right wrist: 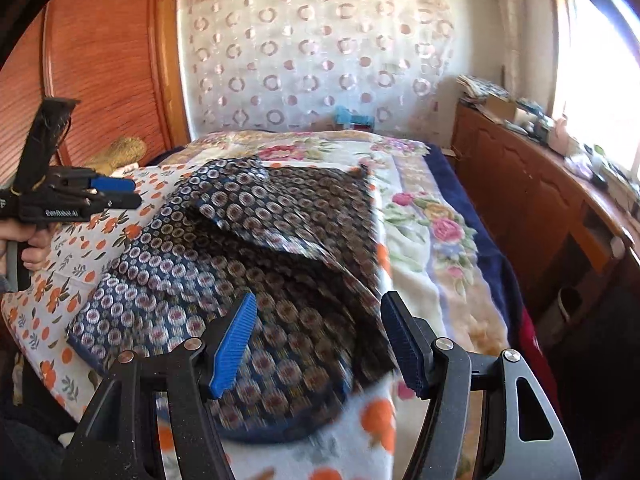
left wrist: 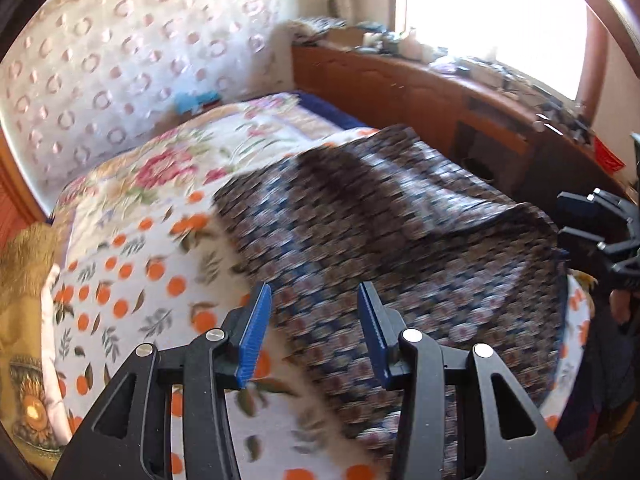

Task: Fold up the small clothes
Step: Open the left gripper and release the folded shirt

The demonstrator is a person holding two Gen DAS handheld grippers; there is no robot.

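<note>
Right wrist view shows the left gripper [right wrist: 116,192] from the side, fingers nearly together, holding nothing; its own view shows them [left wrist: 312,332] apart. Right gripper [right wrist: 320,340] wide, empty. Bed: orange-print sheet [right wrist: 68,280], floral blanket [right wrist: 432,216], wooden cabinet [right wrist: 532,200] beside. Dark patterned garment [right wrist: 256,248] lies rumpled on the sheet, one flap folded over.

Dark patterned garment [right wrist: 248,264] lies partly folded, rumpled.
</note>
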